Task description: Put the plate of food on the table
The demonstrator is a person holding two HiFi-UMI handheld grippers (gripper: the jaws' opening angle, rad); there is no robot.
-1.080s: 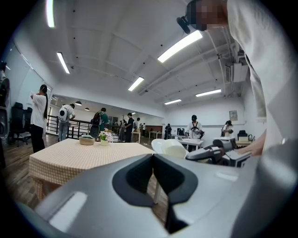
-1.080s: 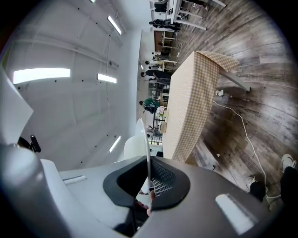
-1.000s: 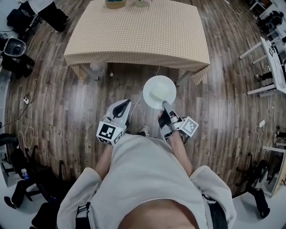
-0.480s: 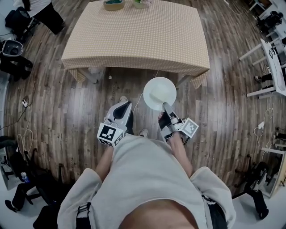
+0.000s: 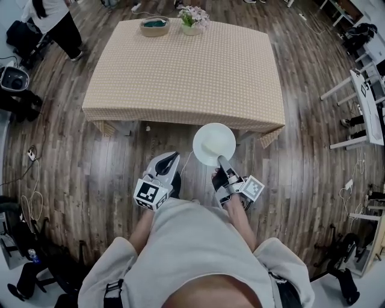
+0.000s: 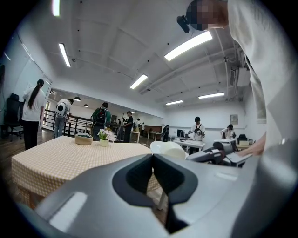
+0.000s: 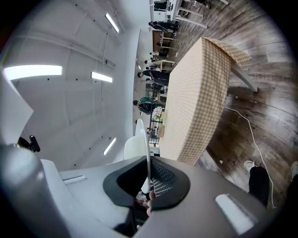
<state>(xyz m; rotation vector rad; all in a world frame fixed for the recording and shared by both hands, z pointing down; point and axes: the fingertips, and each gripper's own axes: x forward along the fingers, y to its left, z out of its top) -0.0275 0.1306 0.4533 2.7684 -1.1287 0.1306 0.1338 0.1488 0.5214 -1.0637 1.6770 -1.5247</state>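
The white round plate (image 5: 214, 144) is in the air and not yet on the rectangular worktop (image 5: 186, 66), which is covered with a tan checked cloth. The right tool (image 5: 221, 158) is closed on the plate's near rim. The right gripper view shows the thin white edge pinched between the two pads.

From the head view the plate hangs over the brown wood-plank floor (image 5: 90, 150), and its far rim just reaches the worktop's near edge. Whether any food lies on it cannot be told, since from above the surface looks pale and almost bare.

The left tool (image 5: 169, 157) is closed with nothing between its jaws. It is held low beside the person's body, apart from the plate.

By my reading, the pick-up is done and the carry is nearly over. What is left is to bring the plate over the cloth, lower it flat and release the rim.

The near half of the worktop is bare. A shallow tan bowl (image 5: 154, 25) and a small pot of pale flowers (image 5: 194, 17) stand at the far edge, well apart from any likely landing place
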